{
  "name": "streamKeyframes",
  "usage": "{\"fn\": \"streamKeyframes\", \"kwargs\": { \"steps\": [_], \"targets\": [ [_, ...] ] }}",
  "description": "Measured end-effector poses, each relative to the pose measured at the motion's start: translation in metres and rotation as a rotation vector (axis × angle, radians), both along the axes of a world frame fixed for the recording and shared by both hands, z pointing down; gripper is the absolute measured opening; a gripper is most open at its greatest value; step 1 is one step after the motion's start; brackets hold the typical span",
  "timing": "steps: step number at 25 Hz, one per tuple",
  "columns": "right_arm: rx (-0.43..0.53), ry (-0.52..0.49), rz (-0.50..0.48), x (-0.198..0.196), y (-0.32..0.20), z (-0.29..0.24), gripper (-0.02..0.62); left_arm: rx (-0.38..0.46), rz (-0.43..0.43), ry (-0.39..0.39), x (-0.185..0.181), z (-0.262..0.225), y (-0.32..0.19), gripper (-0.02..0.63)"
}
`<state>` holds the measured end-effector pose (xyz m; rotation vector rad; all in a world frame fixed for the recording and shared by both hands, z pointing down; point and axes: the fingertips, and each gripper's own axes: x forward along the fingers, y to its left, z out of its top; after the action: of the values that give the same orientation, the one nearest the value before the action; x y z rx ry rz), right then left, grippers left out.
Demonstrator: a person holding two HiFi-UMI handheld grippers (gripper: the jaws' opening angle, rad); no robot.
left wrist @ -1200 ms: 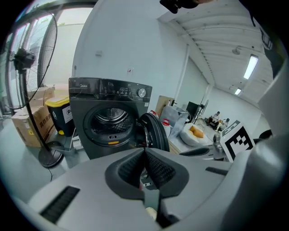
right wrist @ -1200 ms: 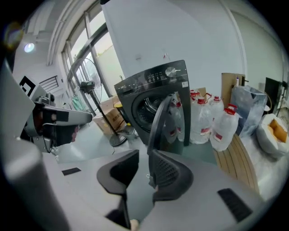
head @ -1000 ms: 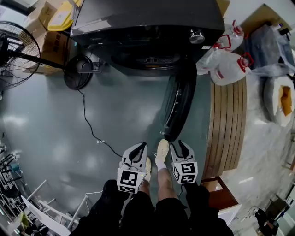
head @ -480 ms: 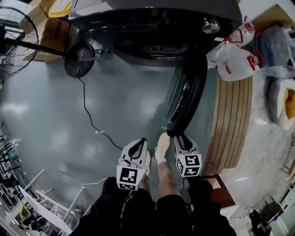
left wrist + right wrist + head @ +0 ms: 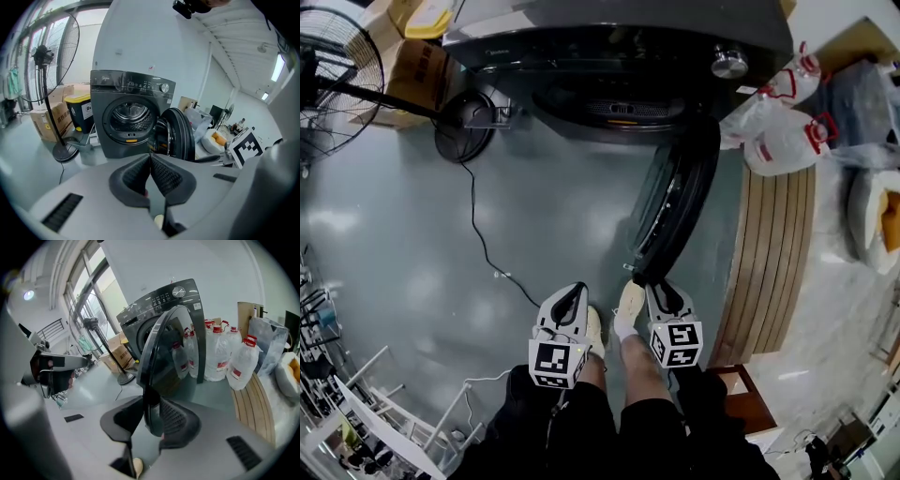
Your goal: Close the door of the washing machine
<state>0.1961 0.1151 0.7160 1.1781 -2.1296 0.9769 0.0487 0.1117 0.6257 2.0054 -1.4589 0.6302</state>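
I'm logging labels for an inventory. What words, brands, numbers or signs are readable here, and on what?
Nothing reads with certainty.
washing machine: control panel print, too small.
cardboard box: dark printed characters, blurred.
jugs: red labels, too small.
yellow-lidded bin: white label, blurred.
marker cubes: square patterns, no words.

I see a dark grey washing machine (image 5: 619, 37) at 12 o'clock, its door (image 5: 680, 202) glossy black. White jugs (image 5: 783, 145) with red caps and labels at 2, yellow bin (image 5: 431, 17) at 11, floor (image 5: 412, 234) grey-green.
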Motion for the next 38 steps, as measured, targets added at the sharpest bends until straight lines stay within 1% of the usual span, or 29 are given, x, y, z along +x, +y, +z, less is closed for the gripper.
{"fn": "streamKeyframes", "kwargs": {
  "steps": [5, 12, 17, 21, 31, 38],
  "targets": [
    [0.004, -0.004, 0.000, -0.009, -0.003, 0.002, 0.124, 0.034, -0.015, -0.012, -0.007, -0.004, -0.003, 0.025],
    [0.010, -0.022, 0.021, -0.039, -0.009, 0.000, 0.130, 0.065, -0.032, -0.011, -0.035, -0.010, -0.005, 0.025],
    [0.022, -0.038, 0.052, -0.072, -0.019, -0.001, 0.135, 0.063, -0.049, -0.005, -0.066, -0.005, -0.006, 0.025],
    [0.017, -0.050, 0.077, -0.103, -0.031, -0.002, 0.138, 0.063, -0.045, -0.006, -0.093, -0.004, -0.015, 0.025],
    [0.004, -0.061, 0.155, -0.177, -0.074, 0.000, 0.146, 0.069, -0.034, 0.013, -0.165, 0.000, -0.061, 0.025],
    [-0.005, -0.061, 0.178, -0.227, -0.112, 0.000, 0.146, 0.054, -0.014, 0.028, -0.213, 0.008, -0.095, 0.025]
  ]
}}
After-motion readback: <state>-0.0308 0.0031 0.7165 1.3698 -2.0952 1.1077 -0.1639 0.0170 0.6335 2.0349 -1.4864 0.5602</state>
